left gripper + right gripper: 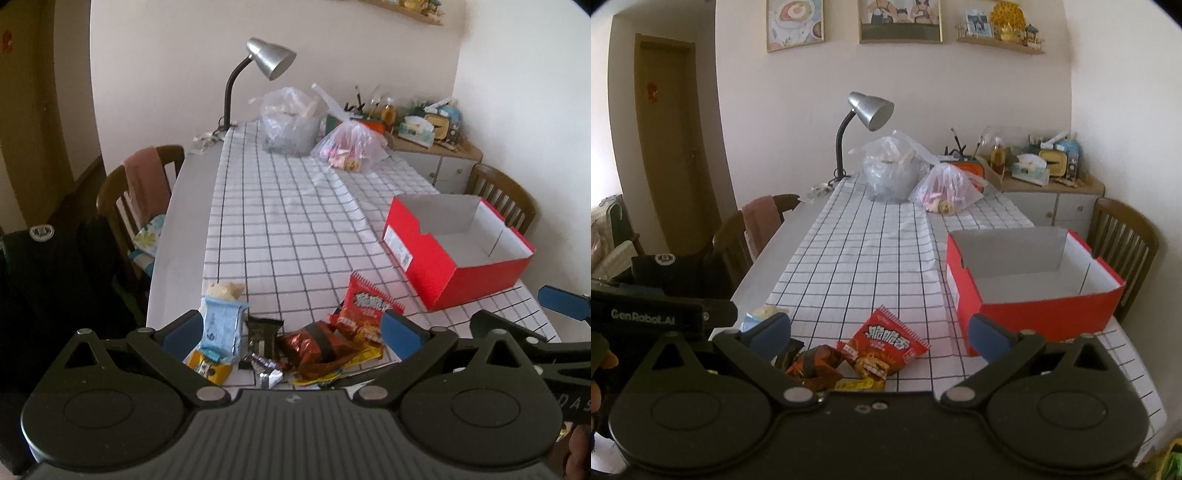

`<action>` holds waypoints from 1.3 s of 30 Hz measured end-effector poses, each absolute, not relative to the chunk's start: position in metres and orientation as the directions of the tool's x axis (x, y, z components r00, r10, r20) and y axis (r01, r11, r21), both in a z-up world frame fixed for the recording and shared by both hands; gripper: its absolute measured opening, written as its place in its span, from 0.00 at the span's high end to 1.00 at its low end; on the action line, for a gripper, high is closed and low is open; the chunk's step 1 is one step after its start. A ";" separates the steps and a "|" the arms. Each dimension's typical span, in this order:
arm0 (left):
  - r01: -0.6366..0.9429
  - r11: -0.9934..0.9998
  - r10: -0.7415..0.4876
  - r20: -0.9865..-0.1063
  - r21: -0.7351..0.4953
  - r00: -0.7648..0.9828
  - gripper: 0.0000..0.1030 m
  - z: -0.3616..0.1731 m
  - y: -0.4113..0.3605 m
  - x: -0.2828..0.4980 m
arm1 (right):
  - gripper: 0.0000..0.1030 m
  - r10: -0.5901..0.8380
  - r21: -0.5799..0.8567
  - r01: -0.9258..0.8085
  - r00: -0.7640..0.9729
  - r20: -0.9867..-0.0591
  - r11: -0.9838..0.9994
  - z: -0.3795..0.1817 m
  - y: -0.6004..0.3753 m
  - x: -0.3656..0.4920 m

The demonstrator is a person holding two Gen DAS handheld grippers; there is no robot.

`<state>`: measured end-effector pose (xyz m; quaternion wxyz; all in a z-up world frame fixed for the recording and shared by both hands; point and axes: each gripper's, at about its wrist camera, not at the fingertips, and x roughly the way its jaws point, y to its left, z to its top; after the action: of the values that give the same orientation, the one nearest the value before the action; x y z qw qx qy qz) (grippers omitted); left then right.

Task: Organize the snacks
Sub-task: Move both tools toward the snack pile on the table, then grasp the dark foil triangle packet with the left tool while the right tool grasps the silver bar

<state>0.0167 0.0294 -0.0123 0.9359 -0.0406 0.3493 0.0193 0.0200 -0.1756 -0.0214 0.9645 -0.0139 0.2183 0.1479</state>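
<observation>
While both grippers [291, 334] [881, 332] gape, red box [480, 275] sits empty; far plastic bags [290, 122] hold, seemingly, snacks.

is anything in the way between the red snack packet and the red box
Nothing visible. Only bare checked cloth lies between the red snack packet and the red box, which stands open and empty to its right. Both the right gripper and the left gripper are open.

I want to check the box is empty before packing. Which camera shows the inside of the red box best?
The right wrist view: the red box sits closer, its bare white floor open to view. The left wrist view shows the red box smaller, off to the right; there too, nothing shows inside it.
</observation>
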 end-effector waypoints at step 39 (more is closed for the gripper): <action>-0.150 0.982 -0.016 -0.837 -0.117 0.548 0.12 -0.106 0.068 0.064 | 0.11 0.349 -0.118 -0.707 0.479 -0.805 0.697 -0.165 -0.125 0.094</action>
<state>0.0639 0.0679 -0.1058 0.8753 -0.0877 0.4740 0.0383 0.0937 -0.1251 -0.1646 0.8301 -0.2242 0.3992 0.3182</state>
